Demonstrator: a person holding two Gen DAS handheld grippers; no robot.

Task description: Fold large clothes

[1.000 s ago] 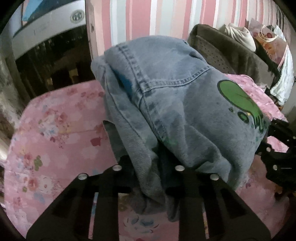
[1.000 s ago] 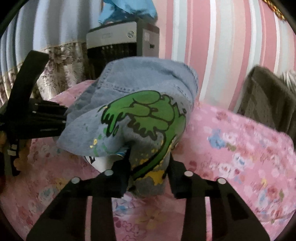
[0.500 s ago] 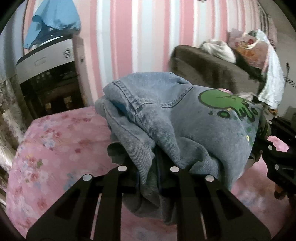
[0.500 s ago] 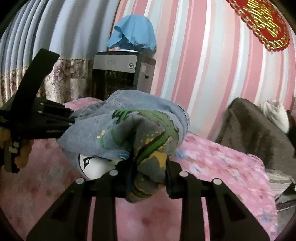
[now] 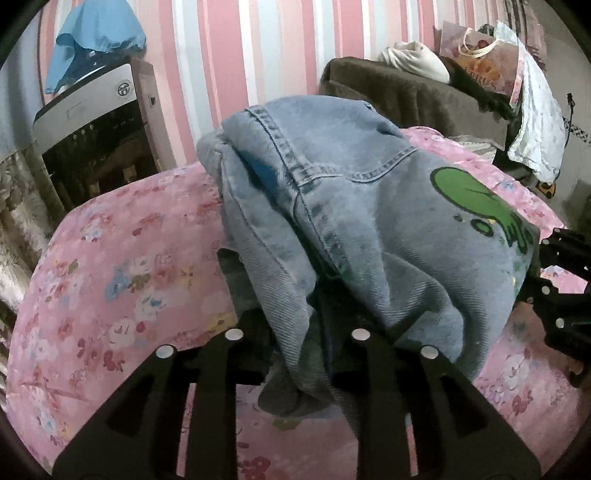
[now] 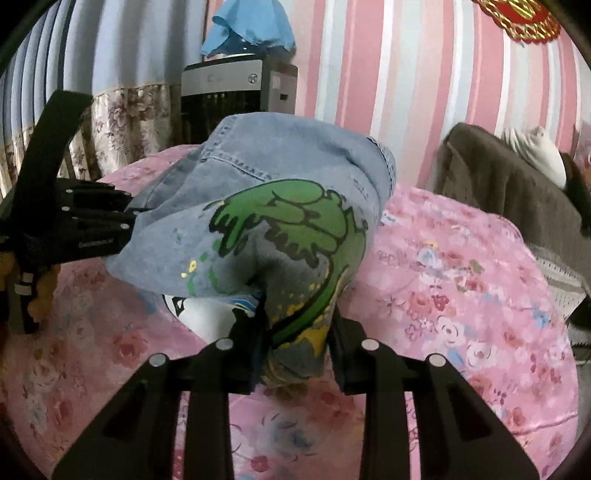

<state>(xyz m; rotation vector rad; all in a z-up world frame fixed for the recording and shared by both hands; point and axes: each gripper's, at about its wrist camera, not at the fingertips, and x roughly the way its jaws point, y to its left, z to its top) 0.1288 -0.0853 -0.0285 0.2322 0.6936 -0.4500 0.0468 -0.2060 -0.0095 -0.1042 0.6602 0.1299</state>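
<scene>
A folded light-blue denim garment with a green cartoon print hangs between my two grippers above the pink floral bed. My left gripper is shut on one bunched edge of the denim. My right gripper is shut on the other edge, at the printed part. In the right wrist view the left gripper shows at the left, touching the denim. In the left wrist view the right gripper shows at the far right. A white printed patch shows under the fold.
A grey appliance with a blue cloth on top stands behind the bed, by the striped wall. A brown chair piled with clothes and a bag stands to the right. Floral curtains hang at the left.
Both grippers have come back down toward the bed with the denim, after rising. The garment stays bunched between them.
</scene>
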